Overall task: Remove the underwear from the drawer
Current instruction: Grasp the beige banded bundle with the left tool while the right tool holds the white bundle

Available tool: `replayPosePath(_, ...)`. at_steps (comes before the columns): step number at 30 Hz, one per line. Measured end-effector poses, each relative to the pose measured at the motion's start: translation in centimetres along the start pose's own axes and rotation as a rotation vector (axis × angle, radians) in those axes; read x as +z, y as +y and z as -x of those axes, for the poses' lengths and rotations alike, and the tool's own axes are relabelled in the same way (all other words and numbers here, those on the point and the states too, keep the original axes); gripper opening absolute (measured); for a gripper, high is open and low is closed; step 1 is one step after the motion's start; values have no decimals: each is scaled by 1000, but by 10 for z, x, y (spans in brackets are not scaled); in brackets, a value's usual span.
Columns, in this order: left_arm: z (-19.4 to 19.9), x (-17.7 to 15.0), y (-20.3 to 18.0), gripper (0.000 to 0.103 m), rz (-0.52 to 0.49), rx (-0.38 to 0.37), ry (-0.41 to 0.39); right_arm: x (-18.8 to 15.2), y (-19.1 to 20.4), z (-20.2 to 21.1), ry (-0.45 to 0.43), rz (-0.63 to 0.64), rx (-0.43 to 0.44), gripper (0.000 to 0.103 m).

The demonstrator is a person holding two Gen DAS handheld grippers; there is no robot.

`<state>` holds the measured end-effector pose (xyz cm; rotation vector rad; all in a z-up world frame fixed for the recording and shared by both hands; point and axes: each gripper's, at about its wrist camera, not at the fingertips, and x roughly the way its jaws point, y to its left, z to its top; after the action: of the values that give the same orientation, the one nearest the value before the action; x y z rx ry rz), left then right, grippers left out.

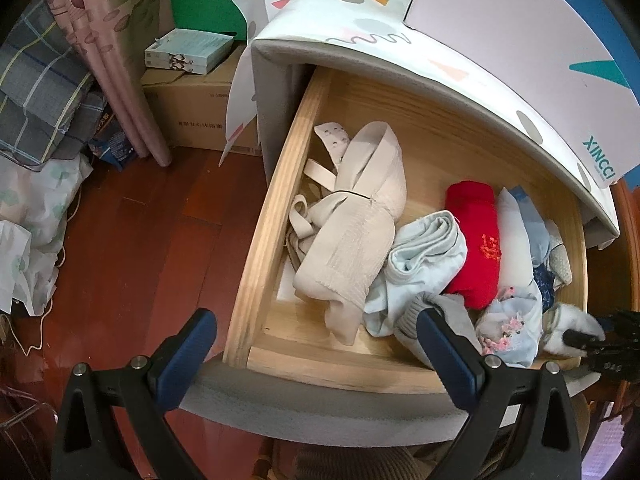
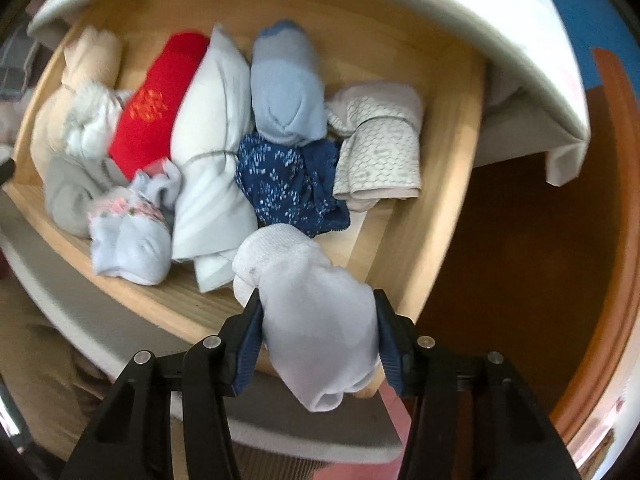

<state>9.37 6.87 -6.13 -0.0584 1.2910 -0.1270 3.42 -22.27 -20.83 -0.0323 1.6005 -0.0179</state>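
Note:
The wooden drawer stands pulled out and holds several rolled garments. Among them are a beige bra, a red roll, a pale blue piece and a navy patterned piece. At the drawer's front right corner my right gripper points down, its pads pressed on both sides of a white rolled garment. The left wrist view shows that gripper and the white roll at the right edge. My left gripper hangs open above the drawer's front edge, holding nothing.
A patterned cloth covers the cabinet top above the drawer. Left of the cabinet are a cardboard box with books on it, a rolled pink curtain and bagged bedding on the red-brown wooden floor.

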Motion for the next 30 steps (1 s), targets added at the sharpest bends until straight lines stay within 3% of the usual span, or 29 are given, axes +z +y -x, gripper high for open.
replayPosePath(5,0,3,-1,102,-5,-7,-4,7,-16,16,-92,-119,92,47)
replayPosePath(11,0,20,1,102,-2,-47,12,2,-26,-6,-162,-262,171,48)
replayPosePath(14,2,31,-1,102,-10,-44,5,-17,-5,-8,-182,-288,173,48)
replayPosePath(19,-4,48,-14,102,-57,-53,12,-15,11,-31,-199,-292,149,48)
replayPosePath(22,-11,59,-23,101,-73,-61,20,-15,12,-42,-208,-300,156,49)
replayPosePath(26,-18,72,-31,89,-82,-49,12,-24,-2,-46,-212,-314,180,50)
replayPosePath(30,-35,78,-38,89,-93,-42,38,-30,-8,-40,-219,-288,162,50)
